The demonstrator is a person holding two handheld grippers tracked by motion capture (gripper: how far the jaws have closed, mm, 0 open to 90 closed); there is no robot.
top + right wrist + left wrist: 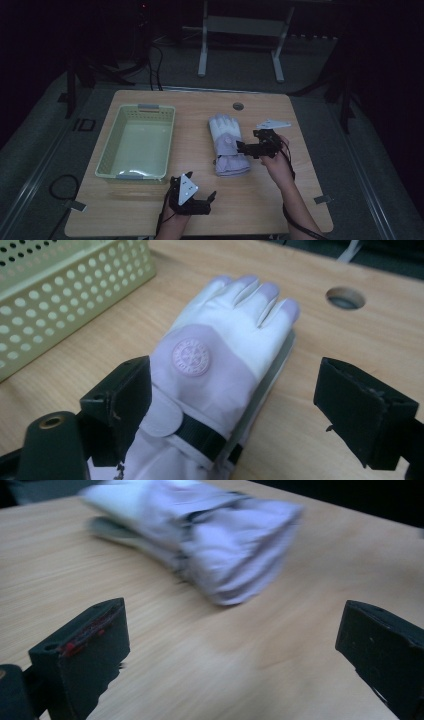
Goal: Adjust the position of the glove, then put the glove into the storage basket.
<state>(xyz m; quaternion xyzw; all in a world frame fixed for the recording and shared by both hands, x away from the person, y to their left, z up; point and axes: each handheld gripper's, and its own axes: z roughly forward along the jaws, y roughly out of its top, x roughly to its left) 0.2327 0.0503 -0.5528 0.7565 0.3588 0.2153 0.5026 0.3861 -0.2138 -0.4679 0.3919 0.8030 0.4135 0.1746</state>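
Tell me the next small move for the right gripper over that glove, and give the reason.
Probably lower the right gripper and close its fingers on the lilac-and-white padded ski glove. The fingers stand open on either side of the glove's cuff without pressing it, and the pale green perforated plastic basket waits beside it on the table.

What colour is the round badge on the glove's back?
Pale lilac round badge, snowflake-like embossing; clearest in the right gripper view.

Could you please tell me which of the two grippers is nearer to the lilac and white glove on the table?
The right. The right gripper hangs open right at the glove, its jaws either side of the cuff. The left gripper waits open near the table's front edge, apart from the glove.
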